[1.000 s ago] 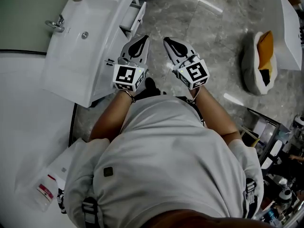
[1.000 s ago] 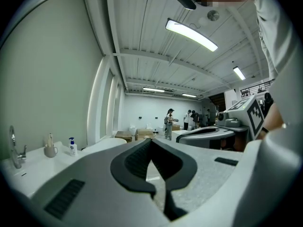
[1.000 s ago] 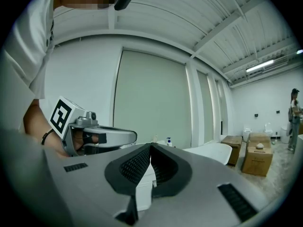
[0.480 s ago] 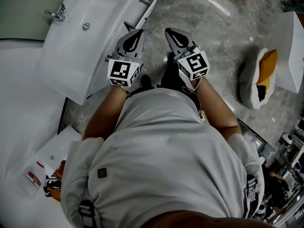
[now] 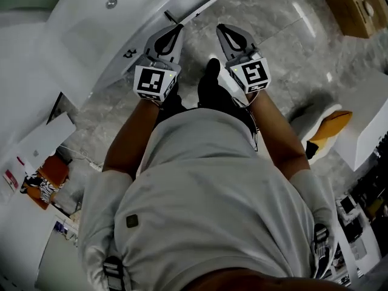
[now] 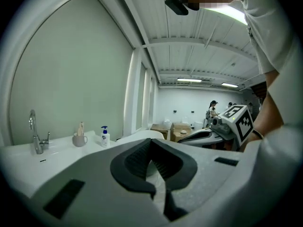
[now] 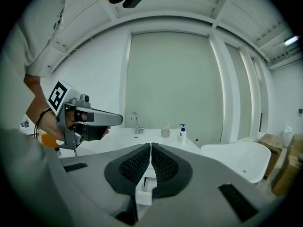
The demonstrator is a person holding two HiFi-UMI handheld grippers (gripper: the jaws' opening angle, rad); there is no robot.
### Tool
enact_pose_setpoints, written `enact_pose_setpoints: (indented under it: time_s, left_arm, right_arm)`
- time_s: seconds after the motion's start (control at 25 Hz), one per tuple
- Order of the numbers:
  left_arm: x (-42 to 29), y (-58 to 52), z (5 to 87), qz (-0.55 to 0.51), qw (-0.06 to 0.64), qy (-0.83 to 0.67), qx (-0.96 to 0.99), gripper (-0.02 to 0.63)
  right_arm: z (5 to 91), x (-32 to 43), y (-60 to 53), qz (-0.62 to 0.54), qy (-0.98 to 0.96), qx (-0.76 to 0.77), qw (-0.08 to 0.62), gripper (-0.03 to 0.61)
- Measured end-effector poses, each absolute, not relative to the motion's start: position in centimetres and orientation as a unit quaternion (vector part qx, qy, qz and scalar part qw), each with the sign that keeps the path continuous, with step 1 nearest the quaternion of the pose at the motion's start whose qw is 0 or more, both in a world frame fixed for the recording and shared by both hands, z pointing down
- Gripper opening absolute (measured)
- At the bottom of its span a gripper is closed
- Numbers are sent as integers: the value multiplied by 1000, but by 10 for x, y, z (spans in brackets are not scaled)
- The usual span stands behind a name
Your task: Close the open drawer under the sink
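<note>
In the head view, a person in a white shirt holds both tools out over a grey marble floor (image 5: pixel 273 47). The left claw (image 5: pixel 177 29) has its tips together and nothing in them. The right claw (image 5: pixel 223 29), level with it, is likewise closed and empty. The white open drawer (image 5: pixel 203 6) juts from under the white rectangular sink (image 5: pixel 91 35) at the upper left. Its front edge lies just past the left claw's tips and is not touching them. A brown cardboard box (image 5: pixel 354 2) sits at the upper right, well apart. In the left gripper view the dark ribbed pads meet at their tips with nothing between them. Beyond stand a chrome faucet (image 6: pixel 35 137), a grey cup (image 6: pixel 79 139) and a white soap bottle with a blue pump (image 6: pixel 104 137) on the sink's surface, and the right claw reaches in from the right. In the right gripper view the pads lie closed along a thin seam. A white boxy edge shows just below them, but I cannot tell whether it is the drawer. A white bathtub (image 7: pixel 236 157) lies to the right.
</note>
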State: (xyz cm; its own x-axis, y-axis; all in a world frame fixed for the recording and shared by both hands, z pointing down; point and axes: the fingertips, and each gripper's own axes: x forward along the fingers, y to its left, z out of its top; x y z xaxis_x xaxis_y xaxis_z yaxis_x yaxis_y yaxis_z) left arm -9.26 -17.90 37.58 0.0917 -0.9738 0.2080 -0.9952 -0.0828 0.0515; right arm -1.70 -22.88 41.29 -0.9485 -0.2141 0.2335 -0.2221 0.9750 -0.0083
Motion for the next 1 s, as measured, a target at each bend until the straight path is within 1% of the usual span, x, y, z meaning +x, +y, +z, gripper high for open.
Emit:
enact_pose_setpoints:
  time_s: [0.24, 0.52, 0.72, 0.88, 1.0]
  left_arm:
    - [-109, -198, 421, 74, 103, -709, 694, 8]
    - [-122, -207, 467, 83, 119, -724, 675, 8]
    - [-130, -208, 518, 85, 157, -729, 661, 9]
    - [-139, -206, 555, 97, 164, -730, 657, 9]
    - [-146, -207, 579, 99, 171, -730, 654, 9]
  right_arm:
    - [455, -39, -268, 19, -989, 59, 131, 28]
    - [506, -51, -279, 23, -988, 29, 152, 31]
    - [548, -64, -281, 23, -987, 14, 160, 86]
    - [588, -70, -283, 26, -985, 15, 170, 115]
    - [617, -77, -286, 28, -984, 14, 176, 123]
